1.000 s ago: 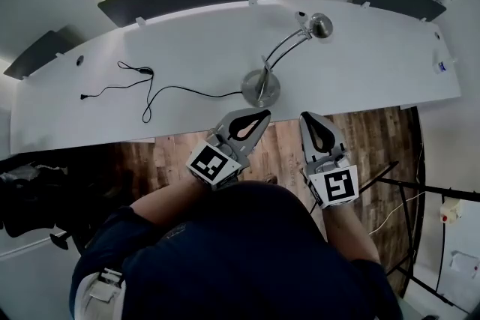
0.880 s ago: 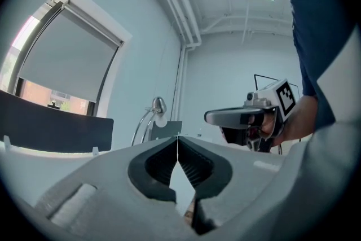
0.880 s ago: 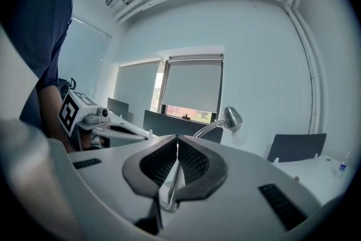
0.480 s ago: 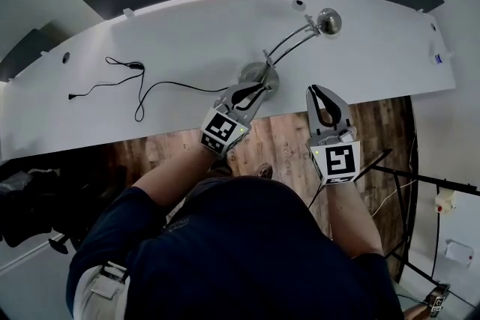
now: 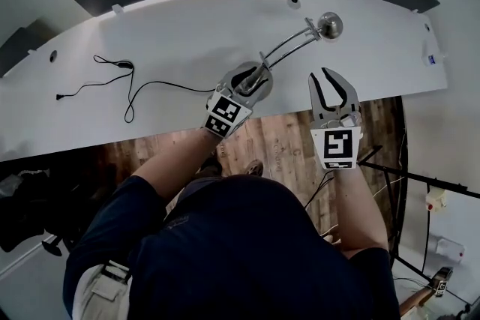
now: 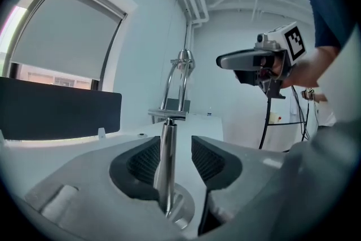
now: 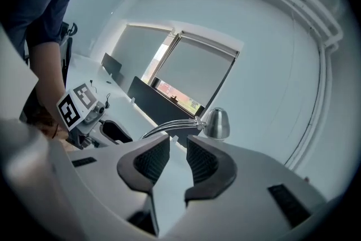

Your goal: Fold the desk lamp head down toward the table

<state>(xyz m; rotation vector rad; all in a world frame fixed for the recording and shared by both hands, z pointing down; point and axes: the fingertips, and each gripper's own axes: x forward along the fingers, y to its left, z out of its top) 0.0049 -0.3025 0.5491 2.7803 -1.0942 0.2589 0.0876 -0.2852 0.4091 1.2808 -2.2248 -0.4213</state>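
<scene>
Working on a lamp (image 5: 289, 49) set near the front edge of the white desk (image 5: 180, 41), with its round base (image 5: 259, 84) by that edge, its arm curving up and off to the right, and its head (image 5: 330, 25) raised well above the tabletop, so not yet folded down. Straddling the upright post (image 6: 165, 172) just above the base with the left gripper (image 6: 176, 147), with jaws opening wide and the post between the pads, close to the left one but not squeezed. Probably placed there to steady the base against tipping. Holding the right gripper (image 7: 177, 144) out over the floor, short of the desk and aimed at the head, with jaws also opening and nothing between them. Likely readied to take the head or arm and press it down. Leaving the cord (image 5: 150, 90) slack off to the left, clear of both.
</scene>
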